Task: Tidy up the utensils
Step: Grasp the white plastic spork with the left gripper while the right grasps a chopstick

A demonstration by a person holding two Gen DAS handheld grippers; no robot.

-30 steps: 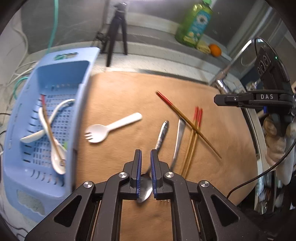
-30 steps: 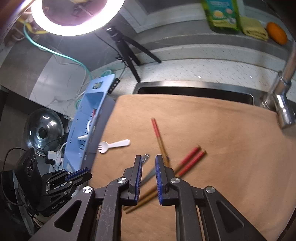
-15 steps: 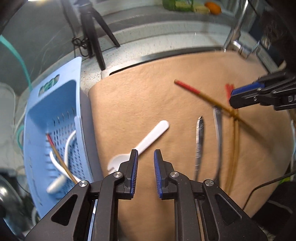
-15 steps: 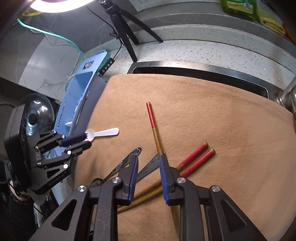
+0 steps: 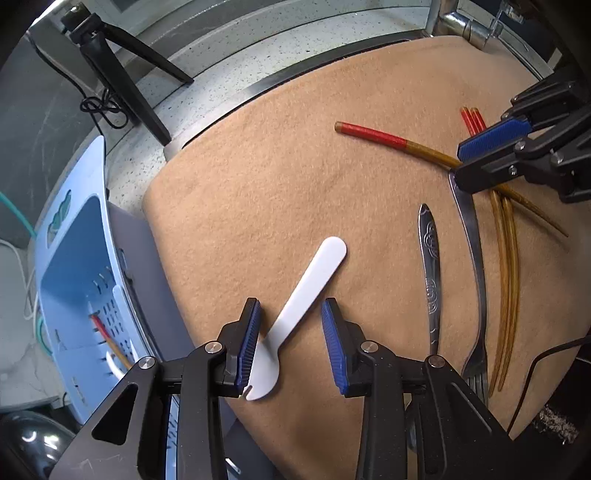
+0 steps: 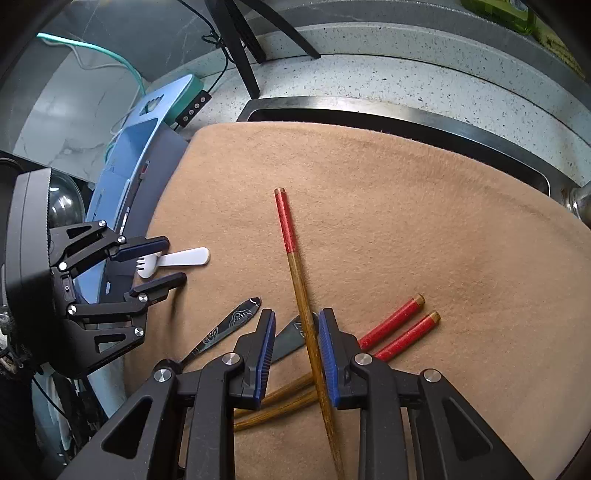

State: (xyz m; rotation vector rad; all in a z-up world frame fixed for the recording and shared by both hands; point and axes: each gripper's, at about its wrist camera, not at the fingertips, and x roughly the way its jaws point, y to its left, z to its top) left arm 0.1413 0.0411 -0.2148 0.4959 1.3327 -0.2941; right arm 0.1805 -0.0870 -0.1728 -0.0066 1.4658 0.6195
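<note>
A white plastic spork (image 5: 295, 306) lies on the tan mat (image 5: 277, 177). My left gripper (image 5: 290, 345) is open, its jaws on either side of the spork's neck; it shows in the right wrist view (image 6: 162, 260) too. My right gripper (image 6: 295, 354) is open around a red-topped wooden chopstick (image 6: 295, 266), which crosses a steel fork handle (image 6: 291, 336). Two more chopsticks (image 6: 399, 332) lie beside it. A steel spoon (image 5: 430, 273) and the fork (image 5: 474, 280) lie between the grippers. The blue basket (image 5: 74, 266) at the left holds a chopstick and white utensils.
A black tripod (image 5: 122, 85) stands on the speckled counter behind the mat. A sink rim (image 6: 406, 114) runs along the mat's far edge, with a faucet base (image 5: 461, 26) at the right. A pot lid (image 6: 62, 203) sits left of the basket.
Both grippers have come down toward the mat and opened wider. The left one now straddles the spork and the right one straddles the single chopstick.
</note>
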